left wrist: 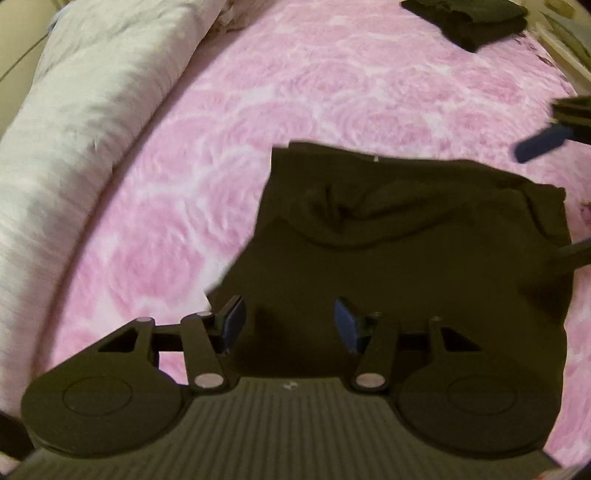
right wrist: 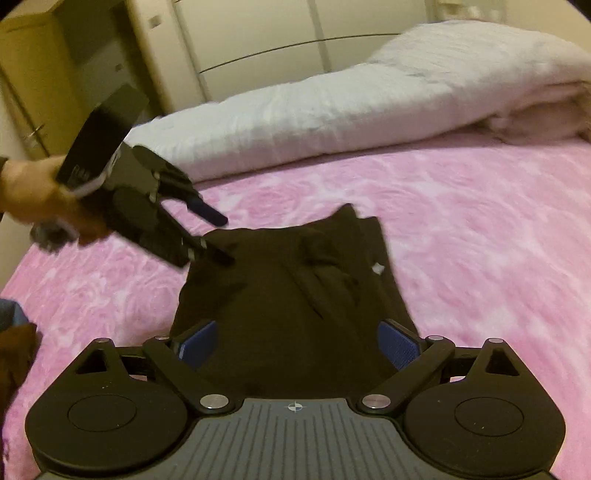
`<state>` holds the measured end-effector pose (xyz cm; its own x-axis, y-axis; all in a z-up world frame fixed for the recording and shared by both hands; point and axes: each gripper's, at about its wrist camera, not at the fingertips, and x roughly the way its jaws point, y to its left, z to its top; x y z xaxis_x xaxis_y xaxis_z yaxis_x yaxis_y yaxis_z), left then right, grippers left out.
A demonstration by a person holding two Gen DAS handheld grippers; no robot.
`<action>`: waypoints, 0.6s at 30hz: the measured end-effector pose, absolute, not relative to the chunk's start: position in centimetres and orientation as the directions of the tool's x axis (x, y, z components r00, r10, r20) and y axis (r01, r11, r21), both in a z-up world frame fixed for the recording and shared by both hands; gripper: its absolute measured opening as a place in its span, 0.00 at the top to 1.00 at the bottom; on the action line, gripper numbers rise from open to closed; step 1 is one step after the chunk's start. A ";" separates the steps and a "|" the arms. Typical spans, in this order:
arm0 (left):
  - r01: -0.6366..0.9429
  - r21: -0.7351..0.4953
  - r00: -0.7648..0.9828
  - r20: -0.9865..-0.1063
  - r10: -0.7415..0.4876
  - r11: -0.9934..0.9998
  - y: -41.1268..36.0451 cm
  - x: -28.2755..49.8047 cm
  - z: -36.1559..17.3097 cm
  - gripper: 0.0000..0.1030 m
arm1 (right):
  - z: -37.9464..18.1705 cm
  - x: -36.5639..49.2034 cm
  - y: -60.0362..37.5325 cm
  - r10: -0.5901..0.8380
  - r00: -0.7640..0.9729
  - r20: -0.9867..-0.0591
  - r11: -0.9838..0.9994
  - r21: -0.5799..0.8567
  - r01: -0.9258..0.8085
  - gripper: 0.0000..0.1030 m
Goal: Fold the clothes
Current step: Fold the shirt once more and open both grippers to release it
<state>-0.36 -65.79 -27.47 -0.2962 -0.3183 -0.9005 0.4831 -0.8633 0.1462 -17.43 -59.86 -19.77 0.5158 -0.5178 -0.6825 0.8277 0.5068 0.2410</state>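
A dark folded garment [left wrist: 424,258] lies on the pink rose-patterned bed cover [left wrist: 295,92], a white rolled duvet [left wrist: 85,122] runs along the bed's far edge, and a second dark folded pile [left wrist: 469,22] sits toward another edge.

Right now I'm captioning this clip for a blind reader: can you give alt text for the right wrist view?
A dark garment lies partly folded on a pink bedspread, with the right gripper open just above its near edge. At left, a hand holds the left gripper, open, at the garment's far corner; a white duvet lies behind.
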 end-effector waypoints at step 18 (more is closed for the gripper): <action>0.739 0.034 -0.319 -0.862 -0.394 -0.673 -66.1 5.9 -27.7 0.58 | -24.9 -13.6 -68.6 -0.545 0.400 -0.737 0.652 -0.072 0.755 0.06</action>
<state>5.91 -66.06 -27.74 -0.3193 -0.3938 -0.8620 0.7385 -0.6734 0.0340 -13.61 -68.58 -24.88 0.4001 -0.5447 -0.7370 0.7549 0.6519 -0.0720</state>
